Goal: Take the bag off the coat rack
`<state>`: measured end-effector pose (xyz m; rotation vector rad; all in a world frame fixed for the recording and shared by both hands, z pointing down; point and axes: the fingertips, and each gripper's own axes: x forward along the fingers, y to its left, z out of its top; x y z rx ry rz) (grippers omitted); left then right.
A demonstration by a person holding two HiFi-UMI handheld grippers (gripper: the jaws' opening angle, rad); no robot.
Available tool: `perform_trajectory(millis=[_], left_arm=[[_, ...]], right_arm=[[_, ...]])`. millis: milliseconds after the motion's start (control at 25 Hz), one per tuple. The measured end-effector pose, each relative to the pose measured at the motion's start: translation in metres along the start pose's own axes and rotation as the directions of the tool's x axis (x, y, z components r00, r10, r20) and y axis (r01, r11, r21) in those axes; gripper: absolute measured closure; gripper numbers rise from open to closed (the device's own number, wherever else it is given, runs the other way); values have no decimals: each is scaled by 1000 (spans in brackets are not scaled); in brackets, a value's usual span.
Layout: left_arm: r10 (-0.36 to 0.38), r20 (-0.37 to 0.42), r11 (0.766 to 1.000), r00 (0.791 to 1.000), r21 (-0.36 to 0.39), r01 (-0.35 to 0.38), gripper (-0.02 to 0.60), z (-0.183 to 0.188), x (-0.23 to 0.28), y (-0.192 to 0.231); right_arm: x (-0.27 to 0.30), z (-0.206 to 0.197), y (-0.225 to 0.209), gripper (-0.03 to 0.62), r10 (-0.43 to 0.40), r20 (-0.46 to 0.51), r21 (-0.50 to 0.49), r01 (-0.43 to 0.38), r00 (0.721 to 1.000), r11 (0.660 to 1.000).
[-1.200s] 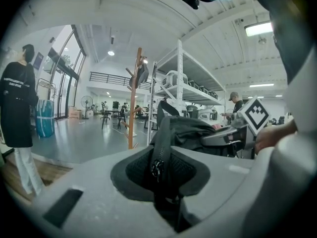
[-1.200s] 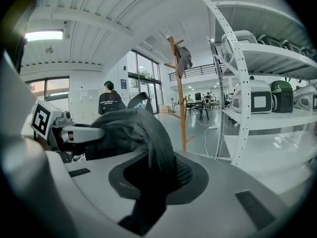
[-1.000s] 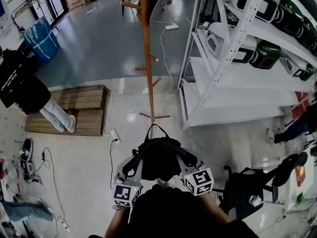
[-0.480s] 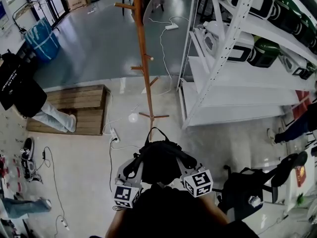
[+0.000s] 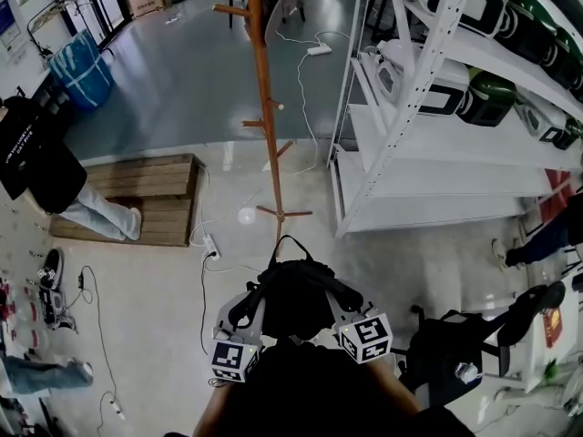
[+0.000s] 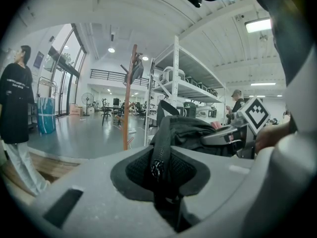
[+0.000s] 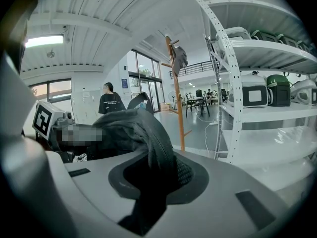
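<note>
A black backpack (image 5: 293, 291) hangs low in front of me, held up between both grippers and free of the wooden coat rack (image 5: 266, 107), which stands on the floor just beyond it. My left gripper (image 5: 248, 304) is shut on the bag's left shoulder strap (image 6: 159, 152), which runs through the jaws. My right gripper (image 5: 339, 299) is shut on the right strap (image 7: 159, 157). In both gripper views the coat rack (image 6: 129, 103) (image 7: 177, 98) stands behind the bag, with a grey garment (image 6: 137, 69) on its top pegs.
White metal shelving (image 5: 428, 116) with appliances rises at the right, close to the rack. A wooden pallet (image 5: 146, 198) and a person in black (image 5: 36, 153) are at the left. Cables and a power strip (image 5: 211, 246) lie on the floor. A black chair (image 5: 451, 344) stands at the lower right.
The coat rack has shifted a little to the left in the head view and the bag sits slightly lower. Both grippers keep their hold on the straps.
</note>
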<state>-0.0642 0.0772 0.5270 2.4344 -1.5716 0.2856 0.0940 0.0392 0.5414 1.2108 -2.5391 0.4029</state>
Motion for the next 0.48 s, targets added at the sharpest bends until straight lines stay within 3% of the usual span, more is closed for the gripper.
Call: perform_trajectory(millis=[480], left_arm=[[6, 10, 1000, 1000, 8, -6, 508, 1, 1, 3]], right_arm=[[3, 1, 0, 523, 8, 5, -4, -8, 1000, 1000]])
